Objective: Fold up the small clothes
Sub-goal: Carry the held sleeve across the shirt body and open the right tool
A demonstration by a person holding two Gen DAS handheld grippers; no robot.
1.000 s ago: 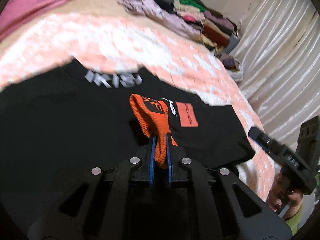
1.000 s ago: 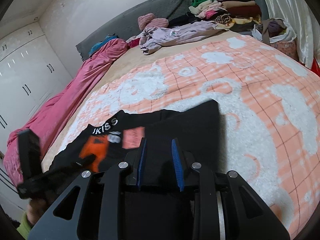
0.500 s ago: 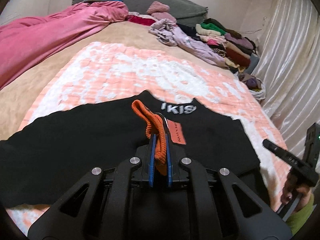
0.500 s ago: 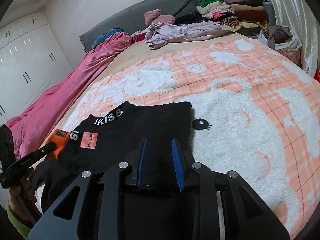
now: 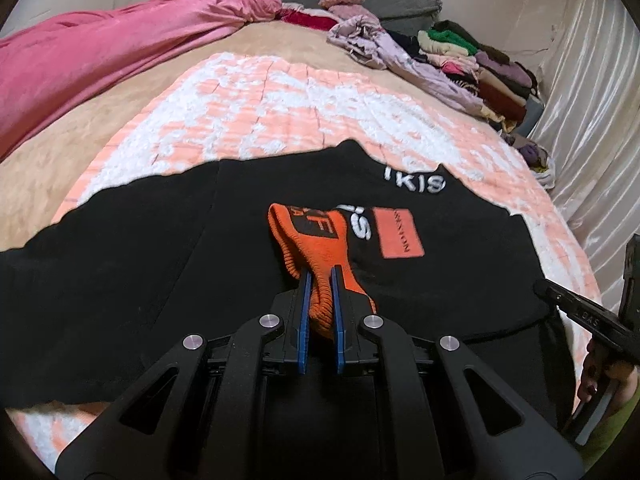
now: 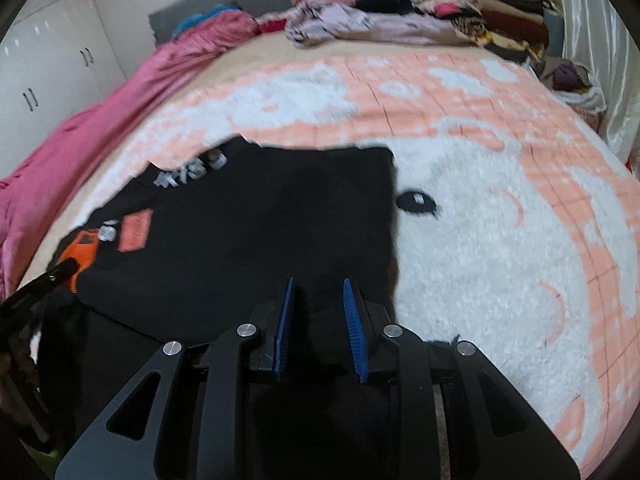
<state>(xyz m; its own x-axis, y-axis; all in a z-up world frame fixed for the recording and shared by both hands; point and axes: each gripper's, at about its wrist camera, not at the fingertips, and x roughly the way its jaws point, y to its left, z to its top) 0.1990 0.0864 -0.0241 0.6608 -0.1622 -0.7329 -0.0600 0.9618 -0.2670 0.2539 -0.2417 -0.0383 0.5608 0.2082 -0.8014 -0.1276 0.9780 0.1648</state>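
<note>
The black top (image 5: 240, 264) lies spread on the peach-and-white blanket (image 5: 280, 112) toward the near edge of the bed, partly folded: in the right wrist view its right side ends in a straight, tidy edge, which suggests one side has been turned in, while in the left wrist view a long black stretch runs out flat toward the bed's left edge and looks yet to be folded. The orange cuff (image 5: 316, 248) of a sleeve has been brought over the chest, lying beside the orange patch (image 5: 400, 234) and below the white collar lettering (image 5: 416, 184). So the fold seems somewhere in the middle: one sleeve is being laid across, and the remaining side and the final halving appear still to come. The left claw (image 5: 319, 280) is pinched narrow on that orange cuff, the ribbed knit bunched between its blue pads. The right claw (image 6: 319, 292) is parted to a moderate gap, with only black cloth visible between and below its pads; whether it grips a layer of the top there cannot be told from this view. Heaps of other clothes (image 5: 472, 60) sit at the bed's far right corner.
</note>
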